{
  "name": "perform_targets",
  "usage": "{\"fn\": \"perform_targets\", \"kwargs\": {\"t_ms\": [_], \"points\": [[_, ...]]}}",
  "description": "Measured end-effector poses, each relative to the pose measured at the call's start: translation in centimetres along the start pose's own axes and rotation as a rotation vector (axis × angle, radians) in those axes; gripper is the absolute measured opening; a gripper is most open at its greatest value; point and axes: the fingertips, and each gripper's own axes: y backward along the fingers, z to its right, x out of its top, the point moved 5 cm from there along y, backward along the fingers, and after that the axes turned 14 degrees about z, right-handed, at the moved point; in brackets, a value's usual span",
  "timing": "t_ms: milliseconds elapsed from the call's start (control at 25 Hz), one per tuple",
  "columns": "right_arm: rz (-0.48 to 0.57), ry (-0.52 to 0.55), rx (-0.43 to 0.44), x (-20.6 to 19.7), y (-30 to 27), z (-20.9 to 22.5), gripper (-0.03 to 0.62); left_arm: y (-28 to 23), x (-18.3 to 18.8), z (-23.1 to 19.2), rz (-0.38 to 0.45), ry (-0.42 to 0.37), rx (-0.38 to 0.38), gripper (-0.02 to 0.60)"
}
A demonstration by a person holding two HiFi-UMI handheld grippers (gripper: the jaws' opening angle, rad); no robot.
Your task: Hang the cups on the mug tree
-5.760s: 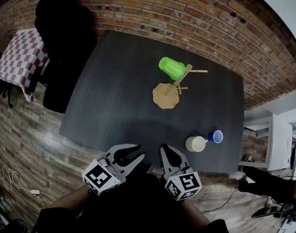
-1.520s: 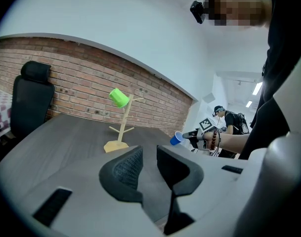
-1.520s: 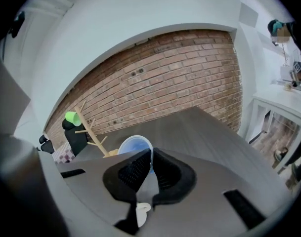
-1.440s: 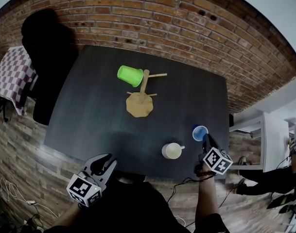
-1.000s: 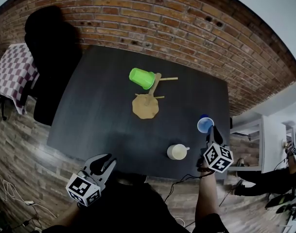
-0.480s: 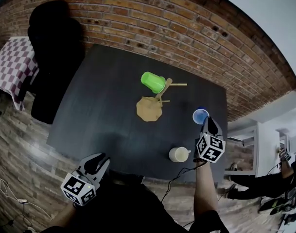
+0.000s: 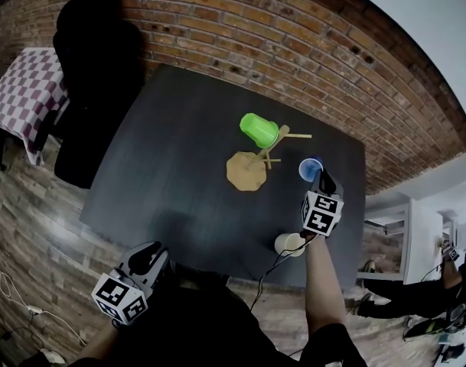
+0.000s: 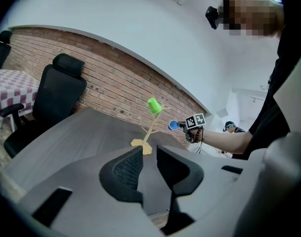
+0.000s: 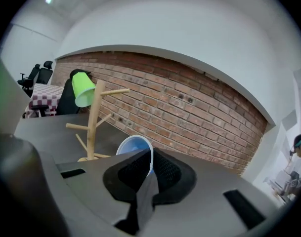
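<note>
Obs: blue cup (image 7: 310, 168) is now riding in the right gripper (image 7: 320, 180), lifted off the table (image 7: 179, 151) & hanging just beside the mug tree (image 7: 267, 153), right of its pegs, not touching them. Approx 6 s back it was standing next to the cream mug (image 7: 289, 244) nr the front edge; half a sec ago it was sitting further right of the tree. R jaws are pinching almost closed on the cup's wall at the rim, one pad inside, one outside. Cup mouth is showing from above. The green cup (image 7: 259, 129) is still hanging on an upper peg, unchanged. Cream mug is staying on the table, alone now. Other side: left gripper (image 7: 147, 258) is hovering off the near table edge, jaws partly apart w/ nothing betw them.
</note>
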Motion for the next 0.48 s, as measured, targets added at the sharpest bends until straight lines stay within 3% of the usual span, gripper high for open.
{"fn": "perform_targets", "kwargs": {"t_ms": [480], "points": [[-0.030, 0.124, 0.041, -0.8, -4.6, -3.6, 0.041, 0.9, 0.8, -1.0, 0.007, -0.028, 0.036, 0.097]]}}
